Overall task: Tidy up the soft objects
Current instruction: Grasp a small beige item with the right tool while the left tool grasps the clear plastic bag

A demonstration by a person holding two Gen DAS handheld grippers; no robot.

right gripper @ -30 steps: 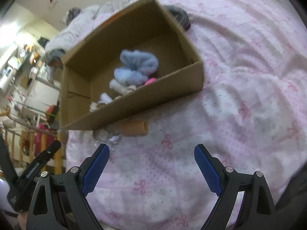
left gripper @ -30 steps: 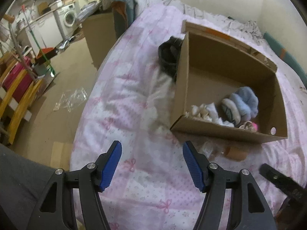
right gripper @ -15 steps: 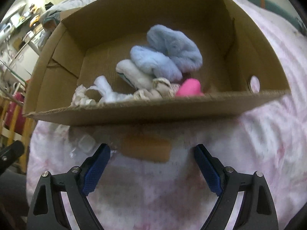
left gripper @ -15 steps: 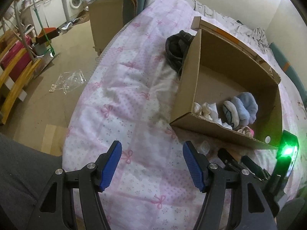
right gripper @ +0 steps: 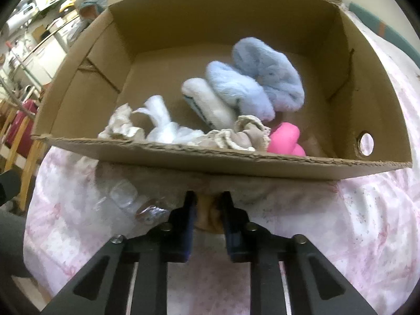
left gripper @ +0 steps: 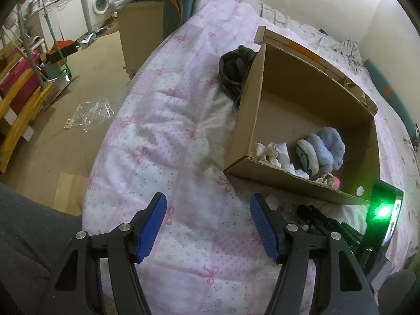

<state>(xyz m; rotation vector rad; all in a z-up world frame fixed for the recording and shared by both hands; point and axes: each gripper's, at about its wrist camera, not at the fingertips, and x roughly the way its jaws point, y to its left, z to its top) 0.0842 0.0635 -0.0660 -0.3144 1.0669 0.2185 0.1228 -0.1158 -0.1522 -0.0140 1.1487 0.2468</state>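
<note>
Change: the right claw (right gripper: 207, 204), spread wide over the bedspread a second ago, has just been closing and now pinches a tan soft piece (right gripper: 207, 214); the left claw (left gripper: 207, 225) looks the same as before.
Tan soft piece: on the bed, just in front of the near wall of the cardboard box (right gripper: 236, 161), caught between the dark pads.
Box contents: two fluffy pale blue items (right gripper: 265, 78), a white rolled one (right gripper: 207, 105), a white scrap, beige lacy cloth (right gripper: 236, 134) and a pink item (right gripper: 284, 137), all bunched toward the near wall.
Beside the box: a dark garment (left gripper: 235, 71) against its far left outer side; crinkled clear plastic (right gripper: 126, 197) on the bedspread left of the right claw.
Bed: pink and white bow-print cover (left gripper: 168, 120) carrying the box.
Left claw: tilted downward over bare bedspread, blue pads (left gripper: 151, 225) apart with nothing between them.
Right claw: pointed steeply down at the bed, close to the box's front.
</note>
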